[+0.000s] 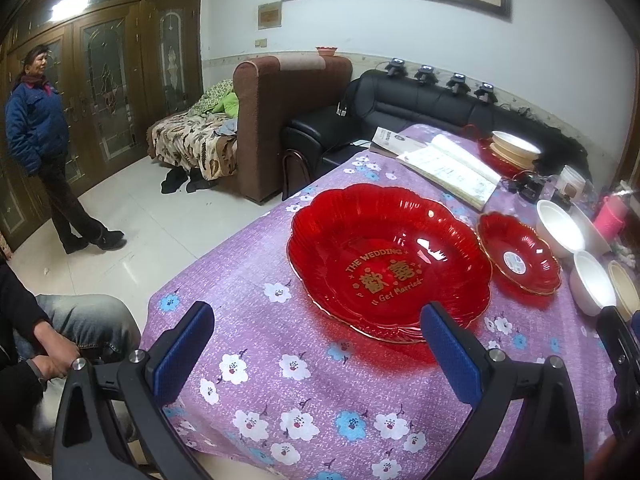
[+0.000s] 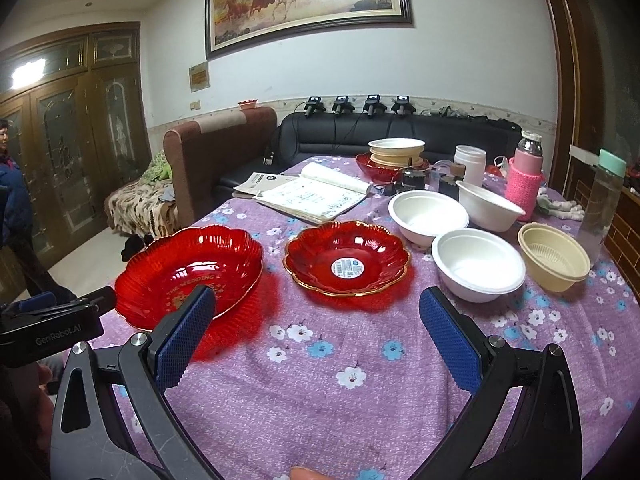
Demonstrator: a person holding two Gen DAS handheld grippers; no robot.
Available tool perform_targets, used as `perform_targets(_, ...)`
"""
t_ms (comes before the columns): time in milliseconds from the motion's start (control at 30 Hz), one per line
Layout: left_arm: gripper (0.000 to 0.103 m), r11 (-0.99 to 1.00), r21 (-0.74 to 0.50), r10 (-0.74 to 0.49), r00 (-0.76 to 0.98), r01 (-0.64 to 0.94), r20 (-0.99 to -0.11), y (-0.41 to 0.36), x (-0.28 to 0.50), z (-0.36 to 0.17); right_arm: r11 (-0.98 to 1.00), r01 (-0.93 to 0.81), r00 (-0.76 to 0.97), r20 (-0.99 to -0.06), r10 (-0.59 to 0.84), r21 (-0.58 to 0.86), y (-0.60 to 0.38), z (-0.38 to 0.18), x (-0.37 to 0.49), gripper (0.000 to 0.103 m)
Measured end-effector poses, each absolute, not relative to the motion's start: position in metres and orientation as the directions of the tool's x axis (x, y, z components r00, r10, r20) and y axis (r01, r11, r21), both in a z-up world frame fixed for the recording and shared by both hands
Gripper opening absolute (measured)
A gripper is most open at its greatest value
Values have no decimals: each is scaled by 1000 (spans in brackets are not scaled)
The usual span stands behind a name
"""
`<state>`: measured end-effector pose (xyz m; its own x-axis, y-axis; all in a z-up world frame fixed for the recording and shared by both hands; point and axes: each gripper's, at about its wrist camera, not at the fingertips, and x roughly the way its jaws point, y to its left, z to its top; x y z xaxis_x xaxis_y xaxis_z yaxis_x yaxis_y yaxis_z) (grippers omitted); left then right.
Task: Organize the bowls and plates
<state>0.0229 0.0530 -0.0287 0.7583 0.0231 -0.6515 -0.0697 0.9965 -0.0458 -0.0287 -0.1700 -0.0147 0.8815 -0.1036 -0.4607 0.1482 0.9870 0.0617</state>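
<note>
On the floral tablecloth (image 2: 320, 380), large red plate (image 1: 390, 264) lies just ahead of the left gripper (image 1: 320, 356), nearer than the right gripper (image 2: 318, 340) (both spread, empty); small red plate (image 2: 346, 258) beside it.

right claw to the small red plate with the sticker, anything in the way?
Nothing visible. The right claw, open, faces the small red scalloped plastic plate across bare purple floral tablecloth. The large red scalloped wedding plate sits off to the left, the white bowls to the right.
</note>
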Motion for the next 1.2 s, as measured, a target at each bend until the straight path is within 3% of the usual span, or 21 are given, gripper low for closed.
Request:
perform_targets(433, 103, 997, -40, 25, 759, -67, -650, 53, 20, -29, 985, 144, 848, -524, -74, 94, -176, -23, -19, 103)
perform_targets(1200, 103, 995, -38, 43, 737, -92, -675, 59, 35, -40, 979, 135, 836, -548, -29, 155, -175, -19, 5, 103)
